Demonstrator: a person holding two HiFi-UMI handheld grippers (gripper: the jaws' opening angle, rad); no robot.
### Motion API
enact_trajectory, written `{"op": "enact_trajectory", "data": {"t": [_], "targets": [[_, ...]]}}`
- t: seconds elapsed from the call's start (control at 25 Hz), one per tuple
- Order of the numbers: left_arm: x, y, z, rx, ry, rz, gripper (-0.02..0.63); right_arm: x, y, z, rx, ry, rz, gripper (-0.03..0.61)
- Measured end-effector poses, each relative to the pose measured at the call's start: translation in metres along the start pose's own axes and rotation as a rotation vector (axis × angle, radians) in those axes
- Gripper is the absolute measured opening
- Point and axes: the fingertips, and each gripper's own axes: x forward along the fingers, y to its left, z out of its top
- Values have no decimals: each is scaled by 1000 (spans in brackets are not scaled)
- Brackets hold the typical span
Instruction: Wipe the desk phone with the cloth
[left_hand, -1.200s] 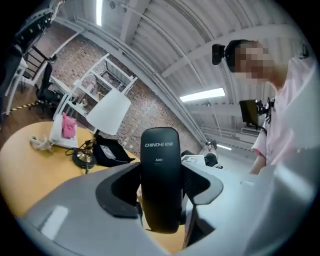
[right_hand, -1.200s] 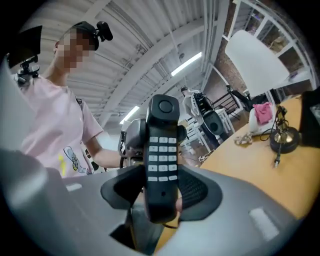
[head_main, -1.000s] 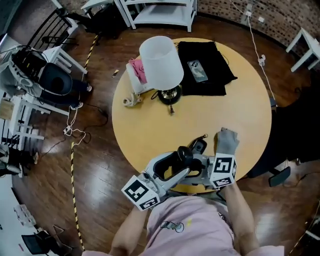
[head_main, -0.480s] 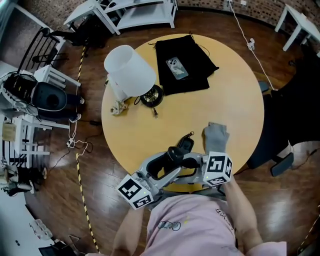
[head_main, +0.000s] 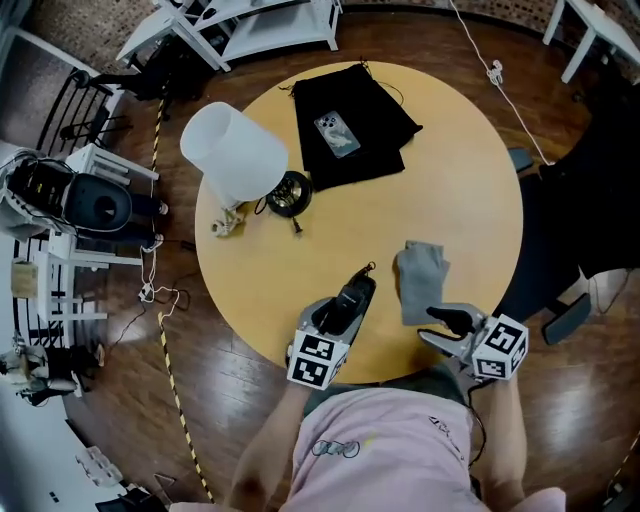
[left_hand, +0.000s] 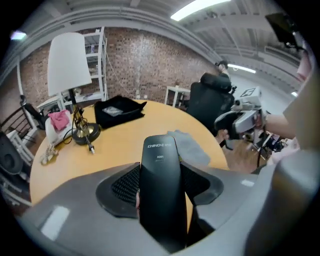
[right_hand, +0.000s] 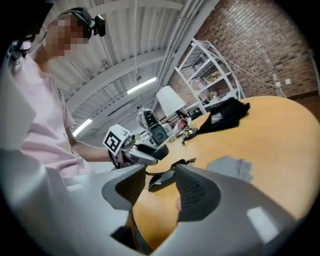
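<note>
My left gripper (head_main: 345, 306) jaws clamp the phone (left_hand: 160, 170); my right gripper (head_main: 438, 331) jaws, empty, just been closing to half-wide, I'd reopen over the cloth (head_main: 421, 282) lying just beyond.

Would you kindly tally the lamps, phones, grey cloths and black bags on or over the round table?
lamp: 1
phones: 2, the handset and the smartphone
grey cloth: 1
black bag: 1
Total: 5
</note>
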Motion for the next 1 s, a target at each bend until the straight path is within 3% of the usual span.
{"op": "enact_trajectory", "data": {"t": [0.28, 0.44, 0.52, 0.64, 0.8, 0.88, 0.92, 0.96, 1.0], "targets": [[61, 2, -20, 0, 248, 171, 258, -28, -27, -17, 63, -35, -144, 183], [65, 2, -18, -37, 226, 233, 258, -28, -44, -27, 56, 5, -237, 183], [67, 2, -21, -95, 214, 259, 259, -24, -60, -25, 22, 28, -313, 193], [70, 2, -27, -189, 209, 288, 264, -8, -99, -25, -82, 146, -489, 272], [76, 2, -20, -291, 183, 314, 264, 25, -149, -46, -98, 330, -652, 278], [82, 1, -15, -334, 169, 315, 264, 36, -161, -59, -52, 388, -706, 204], [86, 1, -13, -362, 160, 308, 265, 40, -162, -61, -12, 380, -723, 163], [88, 1, -11, -392, 150, 299, 265, 45, -162, -60, 28, 358, -731, 77], [90, 2, -8, -419, 140, 290, 267, 50, -161, -58, 60, 339, -730, 69]]}}
